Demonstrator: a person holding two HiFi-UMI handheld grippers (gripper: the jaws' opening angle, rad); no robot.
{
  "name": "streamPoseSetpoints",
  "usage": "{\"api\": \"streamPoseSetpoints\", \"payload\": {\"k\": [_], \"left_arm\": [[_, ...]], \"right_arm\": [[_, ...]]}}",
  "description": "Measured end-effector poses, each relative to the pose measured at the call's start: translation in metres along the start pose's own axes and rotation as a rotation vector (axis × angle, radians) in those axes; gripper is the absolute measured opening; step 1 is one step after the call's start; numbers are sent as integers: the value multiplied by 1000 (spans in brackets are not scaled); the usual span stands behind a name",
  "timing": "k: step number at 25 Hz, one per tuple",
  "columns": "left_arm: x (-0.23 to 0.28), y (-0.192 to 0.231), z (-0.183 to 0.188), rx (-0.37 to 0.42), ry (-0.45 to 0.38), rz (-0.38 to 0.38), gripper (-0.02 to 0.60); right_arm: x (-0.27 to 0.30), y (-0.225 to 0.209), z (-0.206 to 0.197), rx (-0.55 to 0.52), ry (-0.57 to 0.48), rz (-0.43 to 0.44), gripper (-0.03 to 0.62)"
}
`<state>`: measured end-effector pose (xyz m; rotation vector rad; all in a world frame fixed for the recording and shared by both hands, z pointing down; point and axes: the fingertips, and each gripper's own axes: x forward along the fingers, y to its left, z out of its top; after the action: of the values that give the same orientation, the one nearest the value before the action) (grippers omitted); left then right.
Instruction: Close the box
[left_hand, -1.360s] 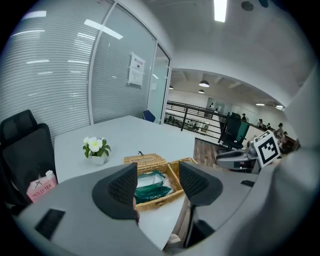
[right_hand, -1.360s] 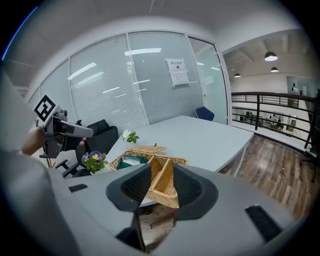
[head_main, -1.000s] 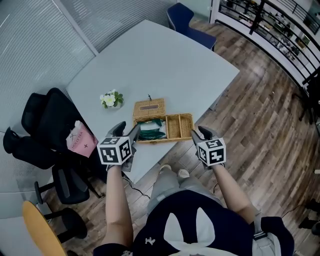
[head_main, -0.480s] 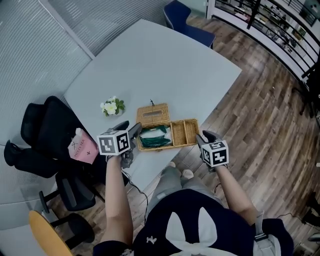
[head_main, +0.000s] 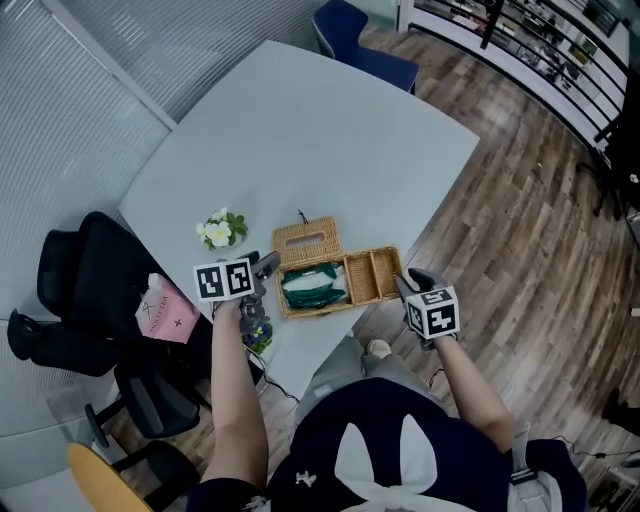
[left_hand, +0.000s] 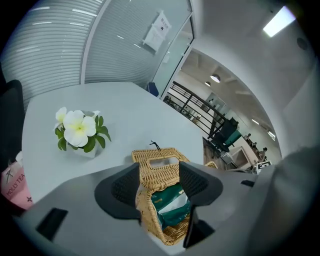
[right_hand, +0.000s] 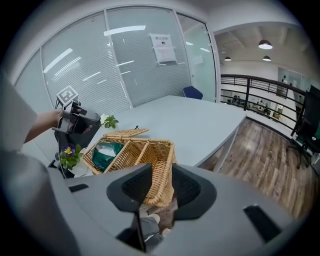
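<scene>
Seen from above, a person stands at the near edge of a pale grey tabletop (head_main: 330, 130) with a gripper in each hand. A wicker box (head_main: 362, 280) sits at that near edge, between the two grippers. Its lid (head_main: 308, 240) is open and lies flat on the tabletop behind the left half. A green packet (head_main: 312, 285) fills the left compartment.

The left gripper (left_hand: 159, 170) points down at the left end of the box. Its jaws stand wide apart, with the lid and packet framed between them, and they touch nothing.

The right gripper (right_hand: 161, 172) is at the right end of the box. Its jaws are wide but have just been closing a little. The near corner of the box shows between them, and neither pad presses on it.

A small pot of white flowers (head_main: 222, 229) stands on the tabletop, left of the lid.
</scene>
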<state>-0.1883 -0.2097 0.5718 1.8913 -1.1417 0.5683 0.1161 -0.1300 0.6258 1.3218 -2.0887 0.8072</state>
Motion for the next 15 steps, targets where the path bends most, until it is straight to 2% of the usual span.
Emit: {"api": "streamPoseSetpoints", "payload": {"k": [7,15], "left_arm": [[30,18,-5,-67,51,-35,253],[56,43,-9,-235,67,-93,252]], "right_arm": [[3,1,-6,2,27,-12,121],[6,0,-11,10,56,-42,100]]}}
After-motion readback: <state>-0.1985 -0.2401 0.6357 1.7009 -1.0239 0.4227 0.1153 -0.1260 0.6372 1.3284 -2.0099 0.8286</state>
